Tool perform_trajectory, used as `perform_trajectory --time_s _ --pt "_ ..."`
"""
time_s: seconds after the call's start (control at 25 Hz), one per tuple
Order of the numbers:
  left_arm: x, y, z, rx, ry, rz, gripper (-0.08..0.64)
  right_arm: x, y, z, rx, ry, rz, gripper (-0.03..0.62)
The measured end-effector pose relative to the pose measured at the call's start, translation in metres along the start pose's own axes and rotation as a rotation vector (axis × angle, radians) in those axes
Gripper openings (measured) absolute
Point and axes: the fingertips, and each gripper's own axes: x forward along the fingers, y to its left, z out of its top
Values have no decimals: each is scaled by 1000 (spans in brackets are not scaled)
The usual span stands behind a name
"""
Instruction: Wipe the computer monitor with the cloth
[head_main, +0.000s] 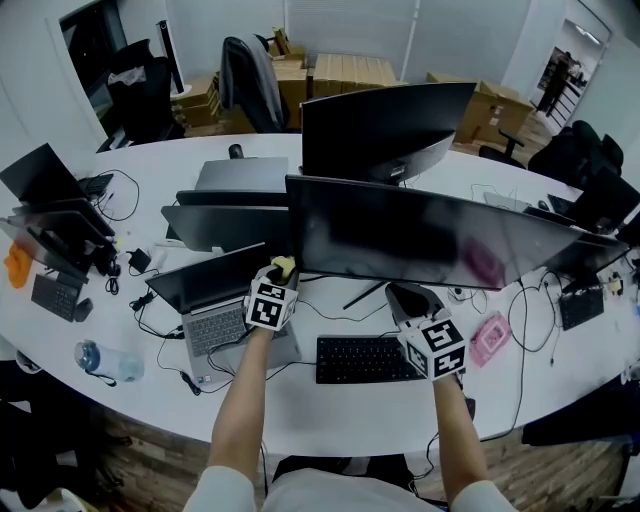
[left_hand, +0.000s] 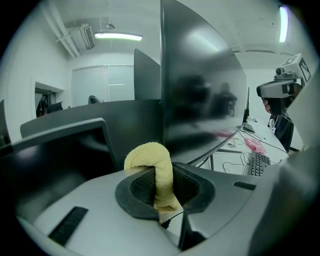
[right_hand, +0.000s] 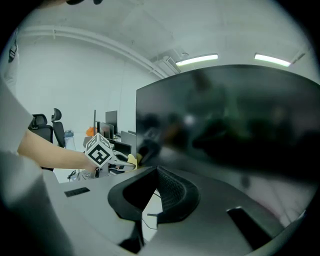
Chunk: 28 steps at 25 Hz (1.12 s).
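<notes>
1. Cloth (left_hand: 149, 156): yellow towelling, pinched in the left claw (head_main: 279, 274), whose jaws are closed on a fold of it. A rounded loop stands out past the tips.
2. Location: the cloth is held above the table (head_main: 330, 405), at the lower left corner of the wide curved monitor (head_main: 430, 235). That monitor stands mid-table, behind the keyboard (head_main: 365, 360) at the near edge. Contact between cloth and screen cannot be confirmed.
3. Right claw (right_hand: 152, 195): jaw tips meet and nothing is between them. It is held over the keyboard, below the screen's middle.
4. Handling, as judged: the cloth is light, soft and limp, and a mid-fold grip suits it. The protruding loop should be the only part to meet the glass. A shallow pinch may let it drag out during a stroke.
5. Monitor, as judged: the panel is thin and easily marked, and it may rock on its stand. Use light pressure, and steady it only at the outer edge.
6. Writing: no brand or label is legible. The claw cubes show square black-and-white markers only.
</notes>
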Motion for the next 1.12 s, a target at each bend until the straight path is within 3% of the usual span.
perform_trajectory --time_s 0.16,0.32,0.8,0.96,1.12 --pt "7 0 -17 -129 -3 -16 67 2 2 -10 4 8 -4 26" --pt "16 -2 -38 -349 -28 -57 67 -1 2 -21 9 18 -21 26" --pt "26 -11 -41 -868 -221 -145 67 -35 -16 -58 36 23 -85 26" --pt "33 -28 -35 -958 -247 -184 67 -50 -27 -63 49 16 -107 26" --pt "42 -50 -30 -1001 -257 -203 67 -67 -41 -72 68 16 -131 26"
